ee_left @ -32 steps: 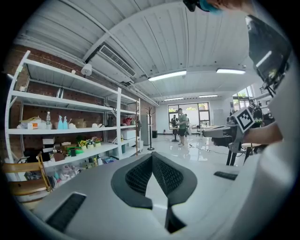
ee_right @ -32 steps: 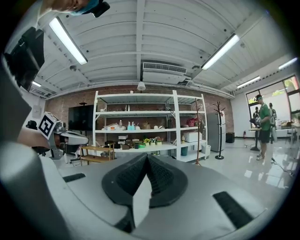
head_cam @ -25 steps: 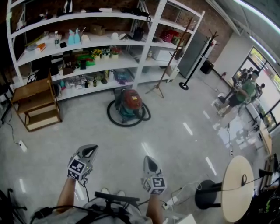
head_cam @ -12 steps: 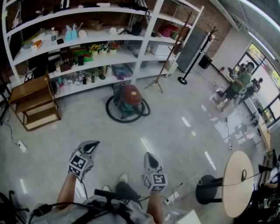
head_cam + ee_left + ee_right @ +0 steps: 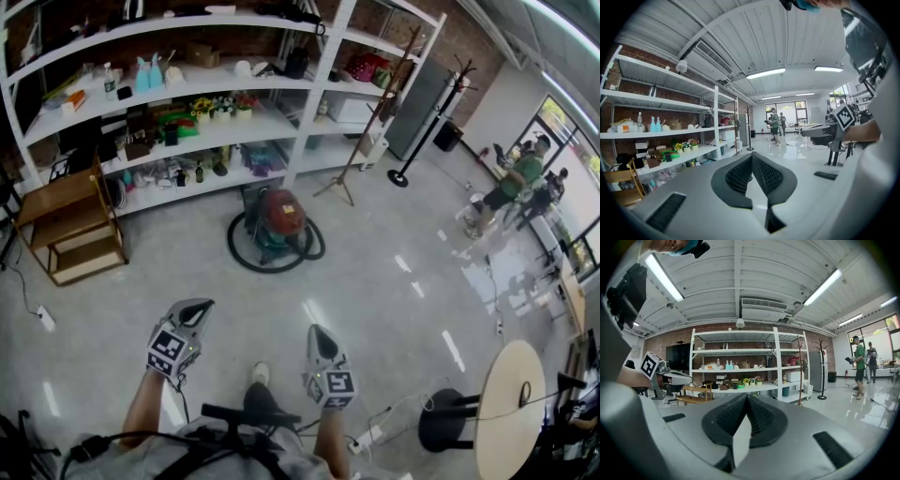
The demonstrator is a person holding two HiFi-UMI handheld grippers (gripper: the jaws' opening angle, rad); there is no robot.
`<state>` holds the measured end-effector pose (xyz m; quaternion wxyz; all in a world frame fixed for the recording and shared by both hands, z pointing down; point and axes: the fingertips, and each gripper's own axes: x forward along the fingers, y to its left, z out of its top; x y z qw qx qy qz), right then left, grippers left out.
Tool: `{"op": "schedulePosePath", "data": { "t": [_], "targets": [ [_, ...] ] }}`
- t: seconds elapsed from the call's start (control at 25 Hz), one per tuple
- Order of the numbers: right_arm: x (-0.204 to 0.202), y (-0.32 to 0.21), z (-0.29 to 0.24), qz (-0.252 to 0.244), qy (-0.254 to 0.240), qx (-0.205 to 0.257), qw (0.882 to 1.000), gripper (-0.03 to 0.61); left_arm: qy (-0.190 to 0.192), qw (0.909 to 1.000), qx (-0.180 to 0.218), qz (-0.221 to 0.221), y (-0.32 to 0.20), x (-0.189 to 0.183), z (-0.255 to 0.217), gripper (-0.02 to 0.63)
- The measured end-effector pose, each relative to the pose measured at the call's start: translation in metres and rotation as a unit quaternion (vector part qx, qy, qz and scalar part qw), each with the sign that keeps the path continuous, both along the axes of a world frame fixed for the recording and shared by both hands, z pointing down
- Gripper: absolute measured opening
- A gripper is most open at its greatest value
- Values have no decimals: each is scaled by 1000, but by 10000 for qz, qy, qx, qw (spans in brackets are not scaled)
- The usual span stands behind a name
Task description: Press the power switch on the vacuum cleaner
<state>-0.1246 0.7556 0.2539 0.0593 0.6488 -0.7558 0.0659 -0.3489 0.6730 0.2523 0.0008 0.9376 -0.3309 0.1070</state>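
A red and green vacuum cleaner [image 5: 280, 223] stands on the floor in front of the white shelving, with its black hose coiled around it. Its power switch is too small to make out. My left gripper [image 5: 194, 308] and my right gripper [image 5: 318, 335] are held low near my body, well short of the vacuum, both pointing toward it. Each one is shut with nothing between its jaws. In the left gripper view the left gripper [image 5: 752, 156] faces the shelves; the right gripper [image 5: 746, 397] does the same in the right gripper view.
White shelving [image 5: 187, 103] full of small items lines the back wall. A wooden step stool [image 5: 67, 225] stands at the left. A tripod [image 5: 339, 183] and coat stand [image 5: 422, 122] are right of the vacuum. A round table [image 5: 506, 403] sits at lower right. People [image 5: 511, 187] stand far right.
The view has shifted slightly as I step forward; a foot now shows below between the grippers. Both grippers stay shut and keep their positions relative to me.
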Motion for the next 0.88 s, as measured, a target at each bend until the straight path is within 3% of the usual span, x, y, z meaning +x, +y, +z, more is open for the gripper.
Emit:
{"op": "schedulePosePath", "data": {
  "t": [0.52,0.88],
  "targets": [
    [83,-126,-2,-218,-150,8,9997,11,-26,9999,60,-141,-114,86,-11,5],
    [127,-177,9,-401,-137,-47,9991,11,-116,9994,52,-318,-164,123,-7,5]
  ]
}}
